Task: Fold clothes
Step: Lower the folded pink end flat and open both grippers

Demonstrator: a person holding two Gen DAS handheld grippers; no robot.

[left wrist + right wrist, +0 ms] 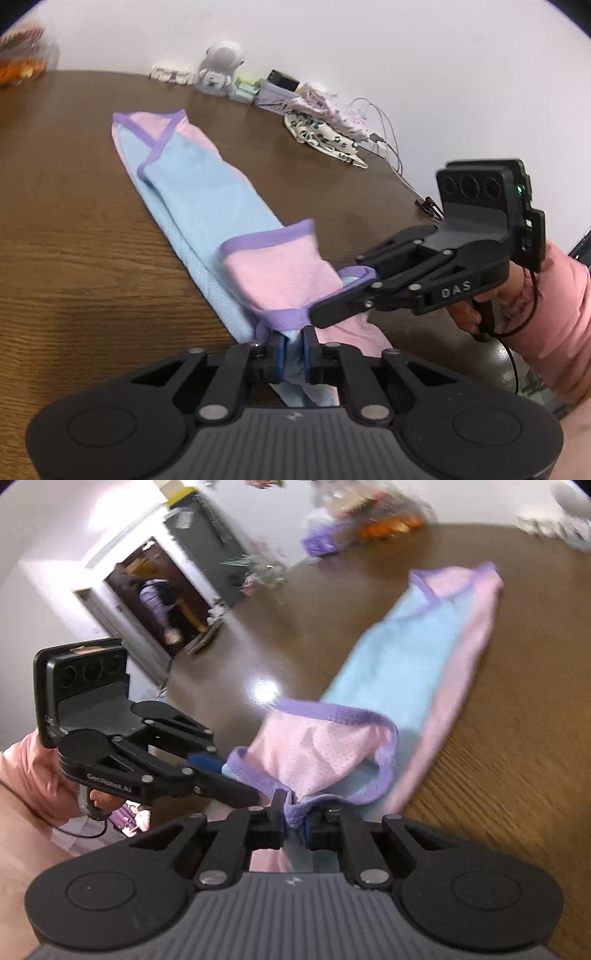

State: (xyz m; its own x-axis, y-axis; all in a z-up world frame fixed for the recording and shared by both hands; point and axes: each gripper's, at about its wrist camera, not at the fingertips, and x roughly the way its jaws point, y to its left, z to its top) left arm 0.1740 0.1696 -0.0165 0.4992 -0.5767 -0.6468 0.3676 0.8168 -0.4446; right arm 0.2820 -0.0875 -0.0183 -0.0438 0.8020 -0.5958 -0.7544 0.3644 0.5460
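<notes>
Right gripper (295, 821): at the bottom centre, jaws closed on a bunched purple-trimmed fold of cloth.
Garment (417, 672): pink and light blue mesh with purple binding, stretching from the right gripper up and to the right across the table; the near end is lifted and folded over just ahead of the jaws.
Left gripper (236, 779): left of the right gripper, its tips at the same raised near end of the garment.
Hand (101, 799): below the left gripper's body, on its handle, pink sleeve behind.
Wooden table (517, 775): brown, under the garment, to the right.
Doorway (155, 598): far upper left, a blurred person inside.
</notes>
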